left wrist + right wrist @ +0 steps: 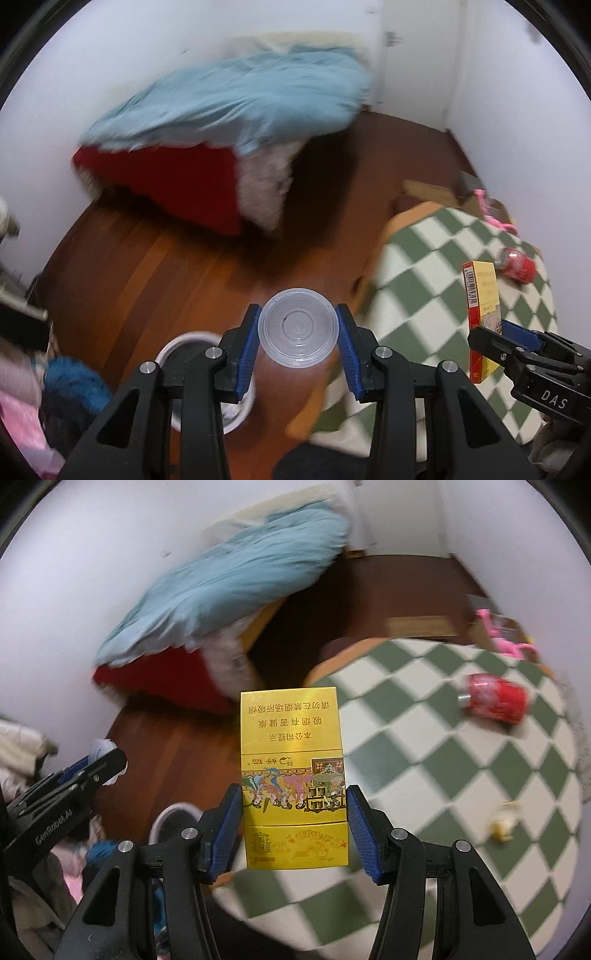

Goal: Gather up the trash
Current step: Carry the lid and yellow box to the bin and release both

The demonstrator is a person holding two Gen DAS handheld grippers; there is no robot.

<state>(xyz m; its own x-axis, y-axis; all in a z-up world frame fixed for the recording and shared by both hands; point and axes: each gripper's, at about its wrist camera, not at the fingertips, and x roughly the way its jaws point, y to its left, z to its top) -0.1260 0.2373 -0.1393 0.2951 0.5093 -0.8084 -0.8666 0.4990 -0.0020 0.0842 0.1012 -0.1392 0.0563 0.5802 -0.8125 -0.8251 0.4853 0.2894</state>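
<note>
Trash is already in both of your grippers. At the bottom centre of the left wrist view, your left gripper (pixel 298 339) is closed on a small clear round plastic cup (pixel 298 328), its blue finger pads (pixel 249 341) pressing the rim from either side. That cup looks thin and light, so it will likely flex or pop free if you squeeze harder; the ribbed rim is the stiffest place to hold. At the bottom centre of the right wrist view, your right gripper (pixel 294 825) is clamped on a glossy yellow cardboard cigarette pack (pixel 293 779), gripped across its lower narrow edges. The pack should be light and fairly stiff, though the smooth finish may slip and an empty box would crush.

Just behind the left fingers, lower left of the left view, sits a round white bin with a dark liner (pixel 207 373), mostly hidden by the gripper, so you cannot judge how full it is. Farther off, in the right half of the right view, a green-and-white checkered tablecloth (pixel 461 760) carries a red crushed drink can (pixel 493 698) lying on its side and a small blurred yellowish scrap (pixel 503 821) you cannot identify. Beyond, upper left, a light blue quilt (pixel 229 587) on a bed is smeared by motion.
</note>
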